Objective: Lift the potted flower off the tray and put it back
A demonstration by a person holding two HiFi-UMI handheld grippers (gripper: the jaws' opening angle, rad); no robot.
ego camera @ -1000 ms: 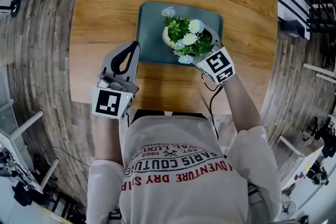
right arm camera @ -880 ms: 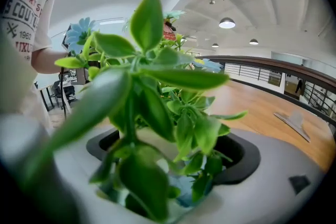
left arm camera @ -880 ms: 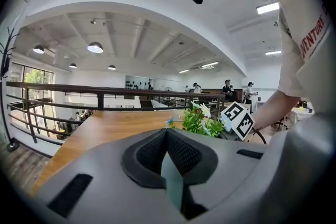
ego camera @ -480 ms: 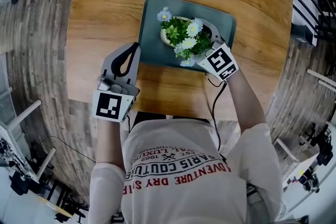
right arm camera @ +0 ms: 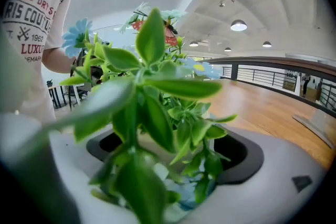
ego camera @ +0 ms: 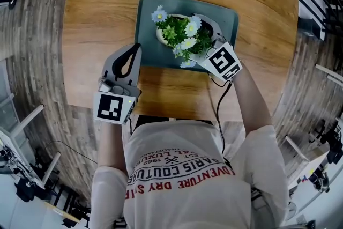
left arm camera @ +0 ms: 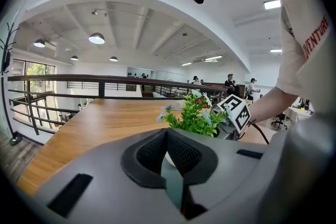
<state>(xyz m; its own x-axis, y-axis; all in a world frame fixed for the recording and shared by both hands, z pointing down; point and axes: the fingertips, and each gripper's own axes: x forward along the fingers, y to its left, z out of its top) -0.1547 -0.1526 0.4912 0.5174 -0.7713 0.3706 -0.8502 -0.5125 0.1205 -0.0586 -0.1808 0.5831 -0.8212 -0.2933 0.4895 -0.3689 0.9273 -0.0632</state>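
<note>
One potted flower [right arm camera: 152, 86] crowds the right hand-held gripper [right arm camera: 173, 157].

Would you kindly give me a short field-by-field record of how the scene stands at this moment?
surface: wooden table
tray: dark teal, lying flat on the table
potted flower: white pot with green leaves and pale blue and white blooms, over the tray
right gripper: fingers closed on the pot, with leaves crowding its view
left gripper: fingers together, holding nothing, near the tray's front left corner
pot lifted or resting: cannot tell
</note>
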